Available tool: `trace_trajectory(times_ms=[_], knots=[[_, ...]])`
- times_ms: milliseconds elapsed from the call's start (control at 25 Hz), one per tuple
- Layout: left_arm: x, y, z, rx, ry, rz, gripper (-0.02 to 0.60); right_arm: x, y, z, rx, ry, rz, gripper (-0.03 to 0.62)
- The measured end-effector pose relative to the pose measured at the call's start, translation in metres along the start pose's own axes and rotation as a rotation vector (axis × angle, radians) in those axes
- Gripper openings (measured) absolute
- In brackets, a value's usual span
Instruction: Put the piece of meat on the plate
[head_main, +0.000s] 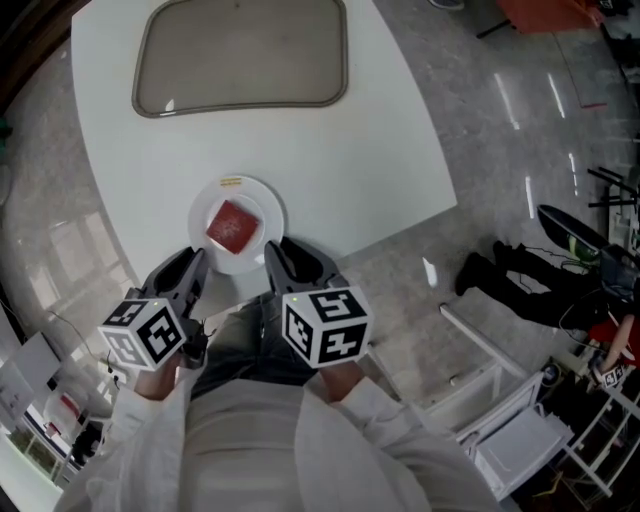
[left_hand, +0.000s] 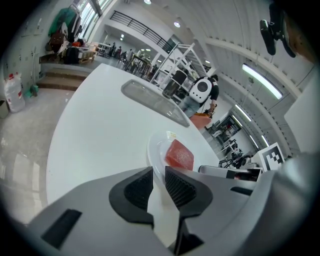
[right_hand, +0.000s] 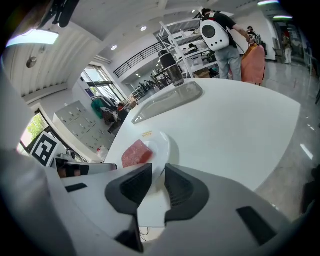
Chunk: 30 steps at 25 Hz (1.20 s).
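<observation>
Here, seen from the head view, a white table (head_main: 330, 150) carries a small white plate (head_main: 264, 203) close to its 6 o'clock edge; the piece of meat (head_main: 233, 226), a flat red slab, lies on the middle of the plate; a small yellow tag (head_main: 230, 182) sits at the plate's 12 o'clock rim. A large, shallow grey tray (head_main: 240, 55) lies well apart toward the table's 12 o'clock end.

The person, in white sleeves, holds both grippers at the plate's near side; the left gripper (head_main: 193, 266) points in at the plate's 7 o'clock, the right gripper (head_main: 277, 256) at its 5 o'clock, tips at the rim. In the left gripper view the jaws stand a narrow gap apart with nothing clamped; the plate's rim shows just past the tips. The right gripper view shows the same; a narrow gap, pads on nothing, the rim and the meat just ahead.
</observation>
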<state>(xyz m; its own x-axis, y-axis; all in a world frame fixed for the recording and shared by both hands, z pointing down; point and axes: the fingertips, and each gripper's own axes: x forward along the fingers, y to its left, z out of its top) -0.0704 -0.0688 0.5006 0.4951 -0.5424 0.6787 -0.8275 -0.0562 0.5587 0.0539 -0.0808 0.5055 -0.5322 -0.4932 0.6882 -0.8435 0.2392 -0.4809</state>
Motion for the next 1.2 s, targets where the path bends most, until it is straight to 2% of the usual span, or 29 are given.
trace_trajectory(times_ms=[240,480,880,1200], knots=[[-0.002,-0.010,0.014,0.020,-0.051,0.005,0.078,-0.004,0.000,0.017,-0.030,-0.023,0.020,0.089],[0.016,-0.028,0.045,0.022,-0.107,0.005,0.080,-0.002,-0.016,0.057,-0.067,-0.040,0.046,0.089],[0.015,-0.044,0.063,0.033,-0.147,-0.006,0.078,-0.013,-0.018,0.078,-0.082,-0.076,0.055,0.089],[0.019,-0.040,0.089,0.065,-0.151,-0.012,0.080,-0.002,-0.013,0.100,-0.075,-0.099,0.054,0.089]])
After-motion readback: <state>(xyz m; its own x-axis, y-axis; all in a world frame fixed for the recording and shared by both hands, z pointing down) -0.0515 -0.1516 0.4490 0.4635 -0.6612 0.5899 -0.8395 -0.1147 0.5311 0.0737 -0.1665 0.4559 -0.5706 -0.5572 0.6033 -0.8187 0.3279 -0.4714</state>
